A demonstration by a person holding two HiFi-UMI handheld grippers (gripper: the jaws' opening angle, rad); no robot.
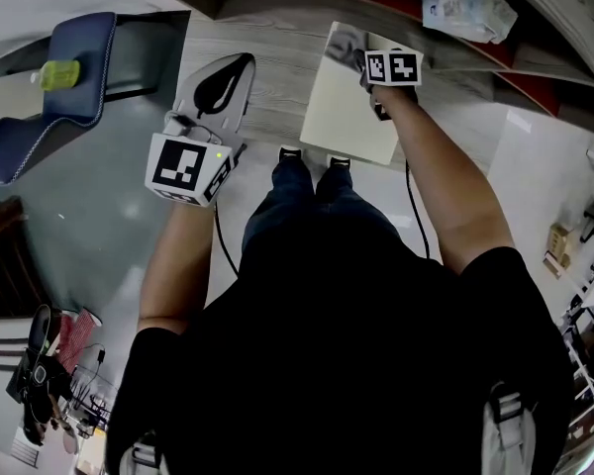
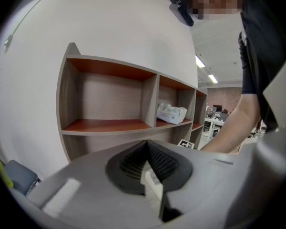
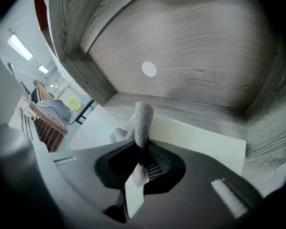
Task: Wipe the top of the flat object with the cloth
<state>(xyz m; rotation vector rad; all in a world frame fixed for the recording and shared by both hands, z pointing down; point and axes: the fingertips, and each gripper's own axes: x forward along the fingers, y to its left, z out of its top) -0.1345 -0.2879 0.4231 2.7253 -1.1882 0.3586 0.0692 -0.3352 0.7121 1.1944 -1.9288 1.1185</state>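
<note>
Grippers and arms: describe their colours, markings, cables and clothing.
The left gripper and right gripper are light grey shells with dark ridged insets, each carrying a white cube of black square markers. A black cable trails from each. The person wears a black short-sleeved top.

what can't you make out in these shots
Right gripper view: the body of the right claw hides the near part of the flat board.
Head view: its marker cube covers the grip on the cloth.
Left gripper view: print on the shelf package is too small.

Cloth [image 1: 346,40] on far end of flat object [image 1: 342,117], in R gripper [image 3: 142,149] jaws; L gripper [image 1: 218,87] to left, apart.
</note>
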